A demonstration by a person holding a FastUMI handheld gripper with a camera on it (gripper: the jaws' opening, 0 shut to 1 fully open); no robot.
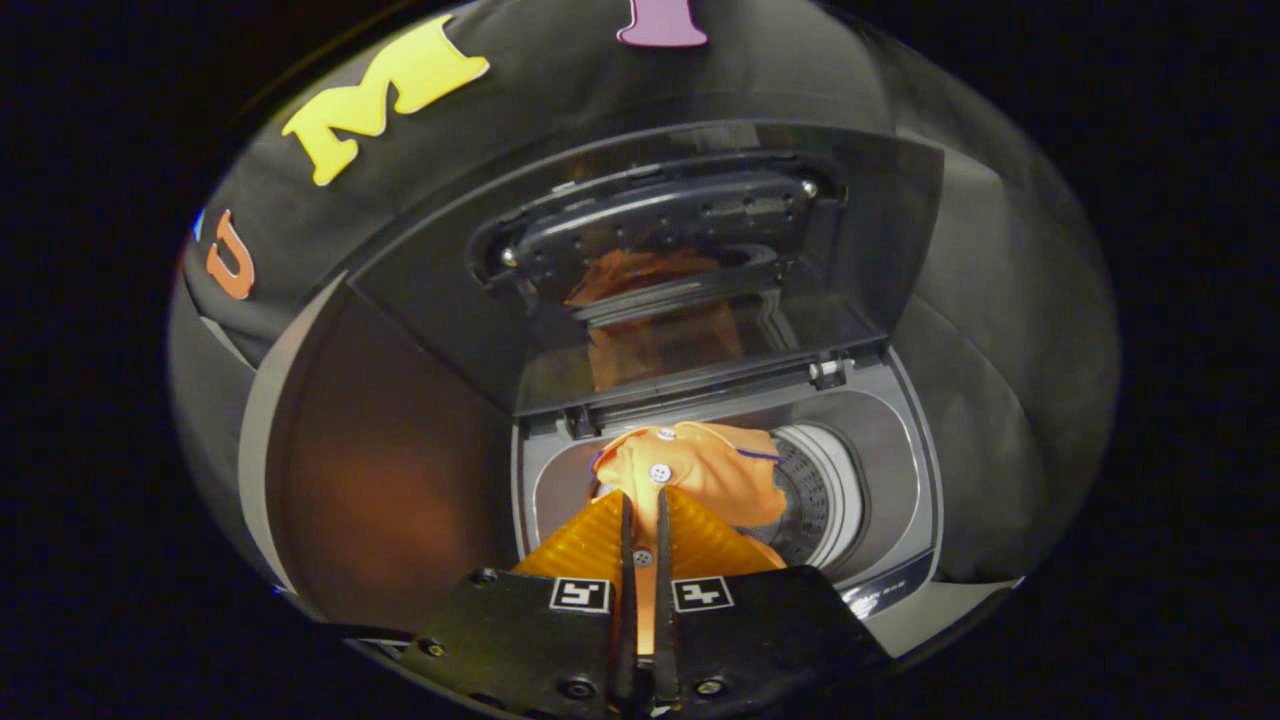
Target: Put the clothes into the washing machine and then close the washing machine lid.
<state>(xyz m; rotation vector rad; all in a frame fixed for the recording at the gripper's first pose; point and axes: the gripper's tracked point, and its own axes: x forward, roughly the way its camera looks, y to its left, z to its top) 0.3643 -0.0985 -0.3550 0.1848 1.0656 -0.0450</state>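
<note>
While my gripper [645, 500] pinches the orange garment [700, 470] between nearly closed fingers, I'd judge the best move is lowering well into the drum [815, 490] before releasing (so no cloth drapes the rim). It bunches just ahead of the fingertips, over the washing machine [900, 440] opening, below the raised lid [640, 270].

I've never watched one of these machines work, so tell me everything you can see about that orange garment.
The orange garment looks like soft cloth, a shirt with white buttons and a thin dark line near one edge. It is bunched up, hanging over the washing machine's open drum, whose lid stands raised behind and mirrors it. The gripper is shut on a fold of it, both fingers pressing the cloth between them.
</note>
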